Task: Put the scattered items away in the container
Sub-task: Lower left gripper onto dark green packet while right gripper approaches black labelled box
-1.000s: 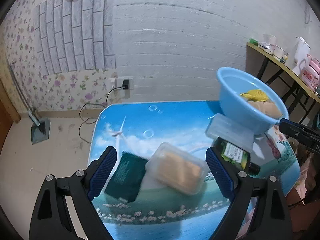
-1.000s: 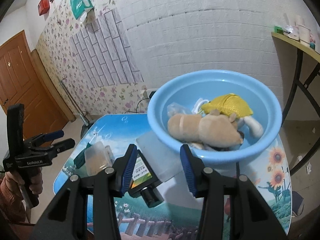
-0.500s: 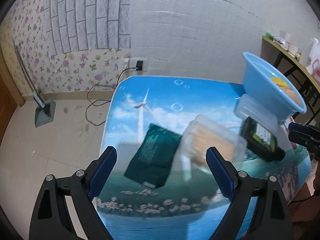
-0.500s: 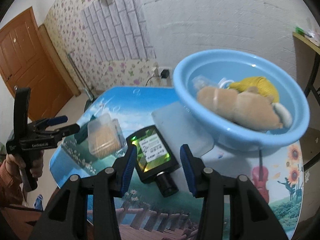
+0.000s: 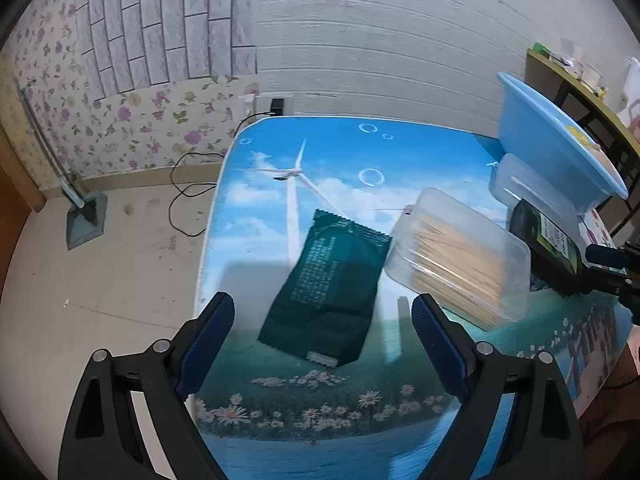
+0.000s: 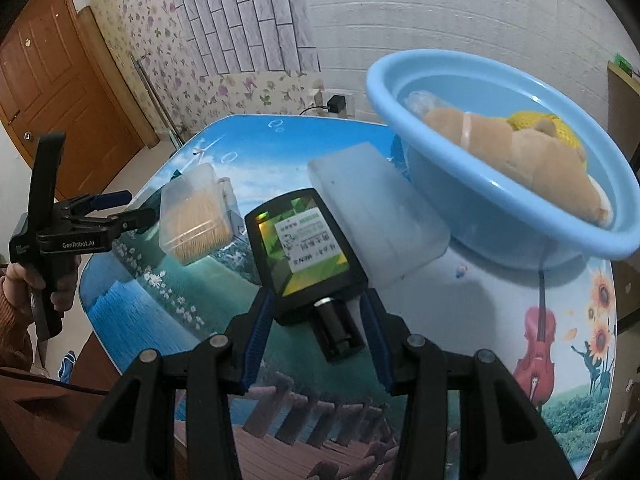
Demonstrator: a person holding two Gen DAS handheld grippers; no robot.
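My right gripper (image 6: pixel 318 334) straddles the dark bottle (image 6: pixel 306 254), jaws apart, contact unclear. Bottle lies on table (image 6: pixel 500 320) beside blue basin (image 6: pixel 472 208). Left gripper (image 5: pixel 322 342) gapes above green packet (image 5: pixel 328 292).

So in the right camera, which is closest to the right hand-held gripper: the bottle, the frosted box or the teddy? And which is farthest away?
1. Bottle: its cap end sits between the open fingers of the right hand-held gripper.
2. Frosted box: just behind the bottle, to the right.
3. Teddy: farthest, in the blue basin at the back right.
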